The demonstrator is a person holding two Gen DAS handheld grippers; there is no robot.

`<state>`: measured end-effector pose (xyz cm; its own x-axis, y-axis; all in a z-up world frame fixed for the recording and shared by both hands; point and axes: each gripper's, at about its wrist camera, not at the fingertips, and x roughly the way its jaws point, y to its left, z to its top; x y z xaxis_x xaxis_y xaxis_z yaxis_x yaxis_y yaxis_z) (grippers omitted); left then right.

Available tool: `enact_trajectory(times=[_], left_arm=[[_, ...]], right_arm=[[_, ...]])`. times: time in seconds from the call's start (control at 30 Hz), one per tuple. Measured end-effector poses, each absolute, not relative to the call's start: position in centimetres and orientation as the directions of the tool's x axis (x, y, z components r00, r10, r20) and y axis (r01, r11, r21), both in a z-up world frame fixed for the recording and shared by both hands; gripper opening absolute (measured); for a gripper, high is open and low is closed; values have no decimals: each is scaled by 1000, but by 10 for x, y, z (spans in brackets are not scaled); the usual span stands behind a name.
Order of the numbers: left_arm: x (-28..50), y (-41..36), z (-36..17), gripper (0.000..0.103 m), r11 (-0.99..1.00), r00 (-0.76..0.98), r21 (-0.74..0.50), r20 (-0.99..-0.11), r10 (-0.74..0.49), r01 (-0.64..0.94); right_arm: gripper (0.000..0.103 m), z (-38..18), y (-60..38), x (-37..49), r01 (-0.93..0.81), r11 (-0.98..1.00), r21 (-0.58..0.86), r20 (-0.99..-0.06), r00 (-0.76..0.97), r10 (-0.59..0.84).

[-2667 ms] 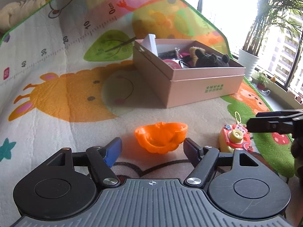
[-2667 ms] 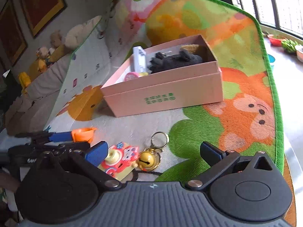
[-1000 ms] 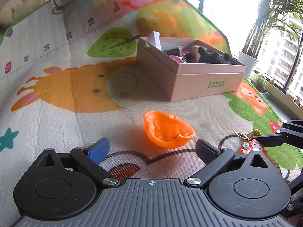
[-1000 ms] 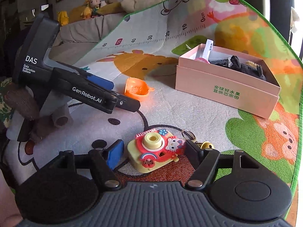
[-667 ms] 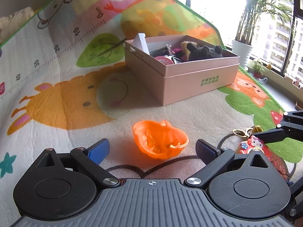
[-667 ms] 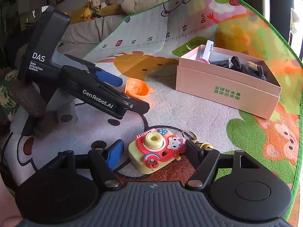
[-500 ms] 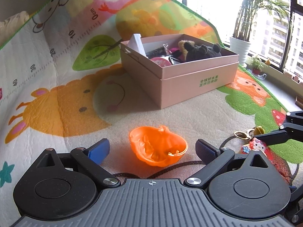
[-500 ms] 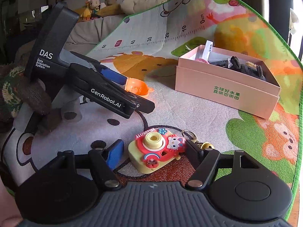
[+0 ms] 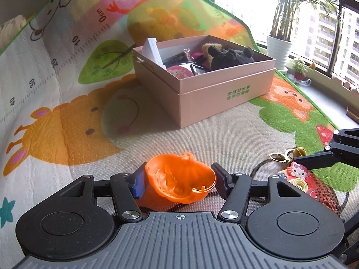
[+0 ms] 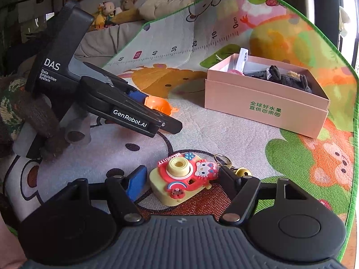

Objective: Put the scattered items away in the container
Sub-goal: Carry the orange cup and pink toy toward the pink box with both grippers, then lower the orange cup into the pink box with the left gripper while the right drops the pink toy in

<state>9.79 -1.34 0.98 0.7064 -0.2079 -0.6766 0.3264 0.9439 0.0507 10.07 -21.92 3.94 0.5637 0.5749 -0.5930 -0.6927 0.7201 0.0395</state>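
The play mat point(image 9: 202, 134) fills both views, printed with cartoon animals and a ruler strip. On it, toward one o'clock from the left gripper, stands the pink box point(image 9: 215, 89), lid off and nested beneath, already holding a dark plush toy point(image 9: 231, 57) and some smaller things. It looks stiff and roomy, with space left along its near side.

Next in size is the toy camera point(image 10: 181, 174), a yellow block with a red face, a cartoon cat and a yellow lens ring. It lies on the mat between the fingers of the right gripper point(image 10: 179, 180), which stand half wide with a gap on the blue-pad side; whether the other pad touches cannot be told. It should be light and rigid, best taken across its flat sides. A keyring with a small gold bell point(image 10: 243, 172) trails off at two o'clock and will likely dangle and swing when lifted.

The orange cup point(image 9: 180, 182) is a thin, glossy plastic shell with a moulded ridge pattern inside and a small knob on the rim. It sits tilted, mouth toward twelve o'clock, between the pads of the left gripper point(image 9: 179, 180), whose jaws are closing on it; both pads look to be at its wall. It seems very light, slippery and somewhat springy, so a grip across the widest part of the rim seems the safest hold.
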Motion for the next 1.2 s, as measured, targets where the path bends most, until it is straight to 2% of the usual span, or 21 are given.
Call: enact_trajectory(times=[0.2, 0.47, 0.67, 0.9, 1.03, 1.07, 1.1, 1.13, 1.2], left_arm=[[87, -17, 18, 64, 940, 710, 49, -669, -221, 338], [74, -28, 35, 64, 928, 734, 63, -632, -249, 368], [76, -40, 58, 64, 904, 759, 70, -574, -308, 421], [117, -57, 95, 65, 896, 837, 149, -447, -315, 417], [163, -62, 107, 66, 912, 879, 145, -361, -312, 383], [176, -62, 107, 67, 919, 886, 135, -348, -306, 370], [188, -63, 106, 74, 925, 888, 120, -346, -302, 361], [200, -63, 103, 79, 928, 883, 100, -358, -304, 360], [217, -58, 95, 91, 934, 865, 54, -398, -304, 353]], right_arm=[[61, 43, -229, 103, -658, 750, 65, -590, 581, 561], [61, 58, -258, 99, -606, 795, 28, -592, 630, 502], [61, 100, -279, 112, -582, 811, 59, -569, 648, 506], [61, 172, -281, 168, -573, 814, 100, -488, 684, 542], [61, 203, -270, 232, -552, 813, 187, -433, 696, 572], [61, 206, -264, 250, -537, 819, 201, -429, 704, 566], [62, 206, -258, 268, -520, 827, 213, -435, 708, 557], [73, 204, -253, 285, -511, 828, 229, -452, 698, 555], [77, 194, -246, 313, -480, 833, 274, -492, 674, 550]])
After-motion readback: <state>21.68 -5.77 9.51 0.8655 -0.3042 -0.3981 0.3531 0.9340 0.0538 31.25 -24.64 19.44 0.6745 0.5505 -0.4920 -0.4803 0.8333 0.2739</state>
